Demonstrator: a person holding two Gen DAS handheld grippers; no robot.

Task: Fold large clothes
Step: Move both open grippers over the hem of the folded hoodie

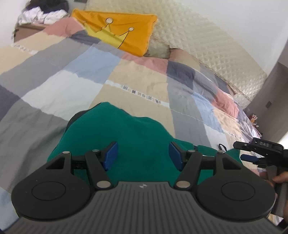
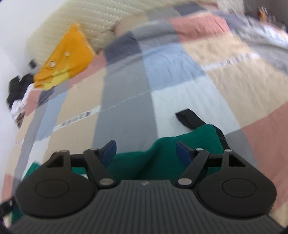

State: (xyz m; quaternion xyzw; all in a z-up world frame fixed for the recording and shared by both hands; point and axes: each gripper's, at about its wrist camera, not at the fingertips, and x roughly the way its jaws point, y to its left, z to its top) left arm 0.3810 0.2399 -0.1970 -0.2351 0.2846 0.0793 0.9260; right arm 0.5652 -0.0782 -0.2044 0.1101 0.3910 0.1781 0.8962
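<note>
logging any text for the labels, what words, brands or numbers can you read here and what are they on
"QAS", as far as it can be made out: raised letters on the right gripper, seen from the left wrist view.
Printed lettering on the white strips of the patchwork bedspread: turned away and blurred, not readable.
Small round emblem on the left gripper body: a mark, no letters.
Orange cushion: a crown drawing, no words.

A patchwork bedcover in grey, beige, pink, light blue and white squares covers the whole bed. At the far end, an orange cushion with a yellow crown drawing lies on it. Behind the cushion stands a cream quilted headboard. In the far left corner there is a pile of white and dark clothes. The wall behind is white.
</note>
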